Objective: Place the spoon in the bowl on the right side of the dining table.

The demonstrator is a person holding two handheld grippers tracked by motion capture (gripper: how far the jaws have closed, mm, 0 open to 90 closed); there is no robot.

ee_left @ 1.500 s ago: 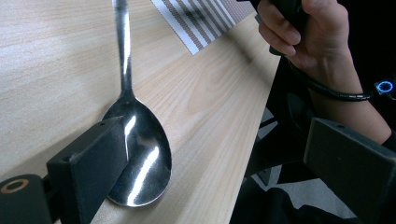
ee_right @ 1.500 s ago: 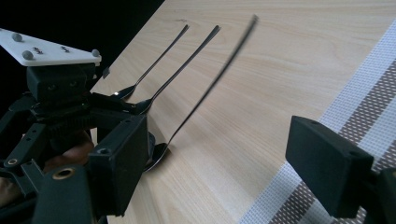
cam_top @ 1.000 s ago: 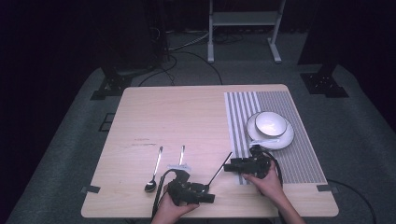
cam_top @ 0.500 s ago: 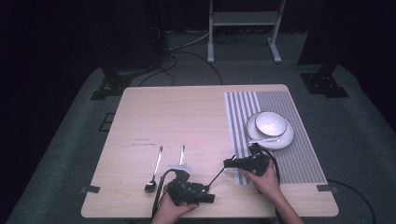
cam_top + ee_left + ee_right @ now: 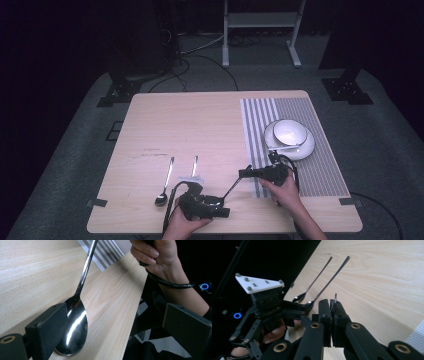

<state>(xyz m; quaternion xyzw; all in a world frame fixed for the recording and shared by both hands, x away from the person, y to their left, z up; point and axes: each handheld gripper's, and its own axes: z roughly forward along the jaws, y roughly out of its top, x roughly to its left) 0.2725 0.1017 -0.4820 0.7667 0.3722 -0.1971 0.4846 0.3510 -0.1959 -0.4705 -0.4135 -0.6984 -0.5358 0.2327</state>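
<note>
Right gripper [image 5: 332, 303] fingers just closed, now clenched on spoon [image 5: 75, 327] handle tip. Left gripper [image 5: 212, 206] fingers spread, released; spoon bowl rests against one finger near bench [image 5: 200, 125] front edge. Handover looks complete; spoon ready to lift.

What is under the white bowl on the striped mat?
A white plate sits under the bowl, resting on the striped placemat. A metal utensil lies across the plate's near rim. The plate's middle is covered by the bowl, so it cannot be seen.
</note>
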